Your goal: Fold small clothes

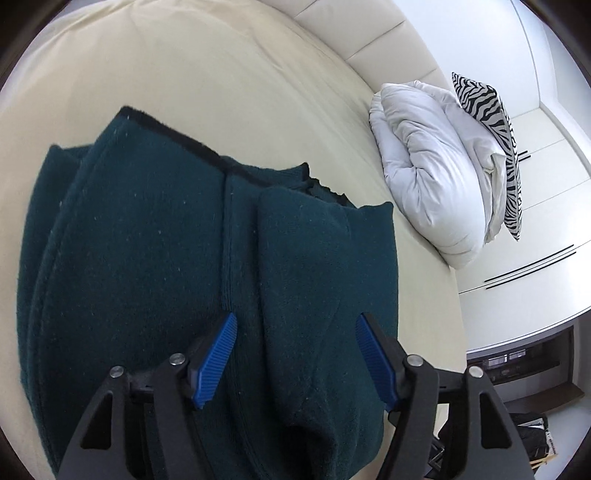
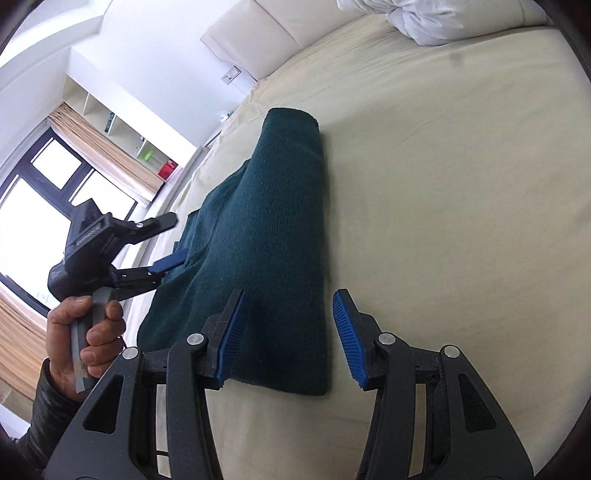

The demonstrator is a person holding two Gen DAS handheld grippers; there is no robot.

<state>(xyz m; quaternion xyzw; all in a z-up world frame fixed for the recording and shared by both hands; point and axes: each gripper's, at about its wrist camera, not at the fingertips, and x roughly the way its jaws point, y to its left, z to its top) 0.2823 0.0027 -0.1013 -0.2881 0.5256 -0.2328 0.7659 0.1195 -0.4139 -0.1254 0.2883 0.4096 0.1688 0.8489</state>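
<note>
A dark green knitted garment [image 1: 166, 258] lies folded in layers on the cream bed sheet [image 1: 221, 74]. My left gripper [image 1: 297, 325] is open just above it, its blue pads [image 1: 218, 354] apart over a fold. In the right wrist view the same garment [image 2: 273, 236] lies as a long folded strip. My right gripper [image 2: 290, 306] is open, hovering over the strip's near end, one pad over the cloth and one over bare sheet. The left gripper [image 2: 162, 243] shows there at the garment's left edge, held in a hand [image 2: 88, 332], its jaws apart.
A folded white duvet [image 1: 428, 177] with a zebra-print pillow [image 1: 495, 140] sits at the head of the bed by the padded headboard [image 1: 369, 29]. White wardrobes [image 1: 535, 240] stand beyond. In the right view a window [image 2: 55, 192] with curtains and shelves lie left.
</note>
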